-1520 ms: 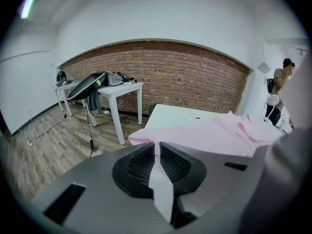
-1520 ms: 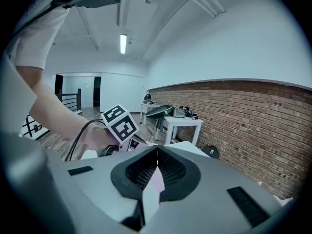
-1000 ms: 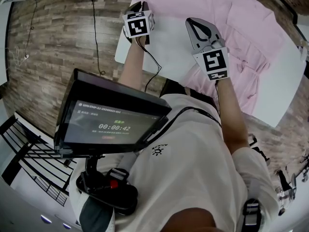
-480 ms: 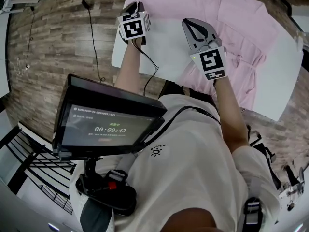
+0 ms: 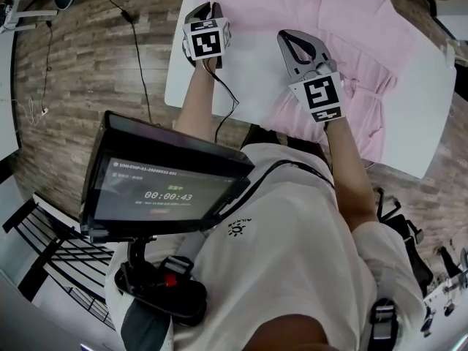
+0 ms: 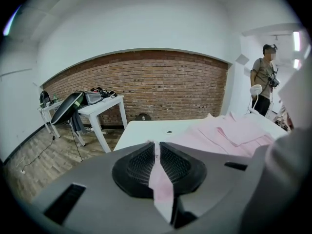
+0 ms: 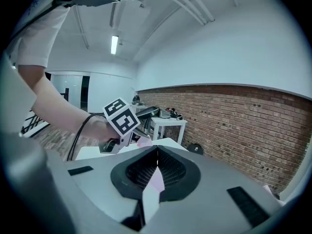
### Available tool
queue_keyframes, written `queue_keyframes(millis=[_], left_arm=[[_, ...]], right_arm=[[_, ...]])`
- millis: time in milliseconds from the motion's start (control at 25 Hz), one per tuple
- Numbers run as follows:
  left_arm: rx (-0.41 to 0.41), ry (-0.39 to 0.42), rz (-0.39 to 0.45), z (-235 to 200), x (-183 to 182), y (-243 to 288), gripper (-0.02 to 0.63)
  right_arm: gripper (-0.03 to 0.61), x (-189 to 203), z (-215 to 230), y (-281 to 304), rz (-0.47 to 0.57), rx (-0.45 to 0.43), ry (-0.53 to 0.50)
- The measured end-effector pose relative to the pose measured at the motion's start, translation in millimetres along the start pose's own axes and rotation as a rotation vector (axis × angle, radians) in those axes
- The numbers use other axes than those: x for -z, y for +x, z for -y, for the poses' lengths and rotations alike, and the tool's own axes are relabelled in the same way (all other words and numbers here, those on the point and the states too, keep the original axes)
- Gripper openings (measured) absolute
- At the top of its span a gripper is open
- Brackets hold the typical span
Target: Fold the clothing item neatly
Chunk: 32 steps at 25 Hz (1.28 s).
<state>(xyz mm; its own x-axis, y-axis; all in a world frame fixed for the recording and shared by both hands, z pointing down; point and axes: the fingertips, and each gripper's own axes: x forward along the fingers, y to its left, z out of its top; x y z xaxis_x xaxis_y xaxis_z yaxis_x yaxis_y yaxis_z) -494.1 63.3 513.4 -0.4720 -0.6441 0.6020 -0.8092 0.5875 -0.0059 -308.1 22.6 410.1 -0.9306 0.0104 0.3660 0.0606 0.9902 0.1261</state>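
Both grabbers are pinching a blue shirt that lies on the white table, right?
Not blue. The shirt is pink, as the head view shows. The rest holds: the left gripper and the right gripper are each shut on its cloth, and it lies on the white table.

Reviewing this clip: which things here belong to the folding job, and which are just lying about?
In the job: shirt, its fabric pinched by both the left gripper and the right gripper; table it lies on.

Just there: screen on the person's chest; side table; bystander.
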Motion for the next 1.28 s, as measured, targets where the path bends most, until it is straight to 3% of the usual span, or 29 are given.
queue_keyframes(millis=[360, 1080, 1280], left_arm=[[0.012, 0.043, -0.005, 51.5, 0.3, 3.5, 0.035], [0.056, 0.064, -0.033, 74.1, 1.8, 12.2, 0.035], [0.061, 0.081, -0.038, 108.0, 5.3, 15.0, 0.035]], right_arm=[[0.005, 20.8, 25.1, -37.5, 0.008, 0.024, 0.013], [0.005, 20.5, 37.0, -51.8, -0.021, 0.06, 0.028], [0.005, 38.4, 53.8, -74.7, -0.018, 0.068, 0.038]])
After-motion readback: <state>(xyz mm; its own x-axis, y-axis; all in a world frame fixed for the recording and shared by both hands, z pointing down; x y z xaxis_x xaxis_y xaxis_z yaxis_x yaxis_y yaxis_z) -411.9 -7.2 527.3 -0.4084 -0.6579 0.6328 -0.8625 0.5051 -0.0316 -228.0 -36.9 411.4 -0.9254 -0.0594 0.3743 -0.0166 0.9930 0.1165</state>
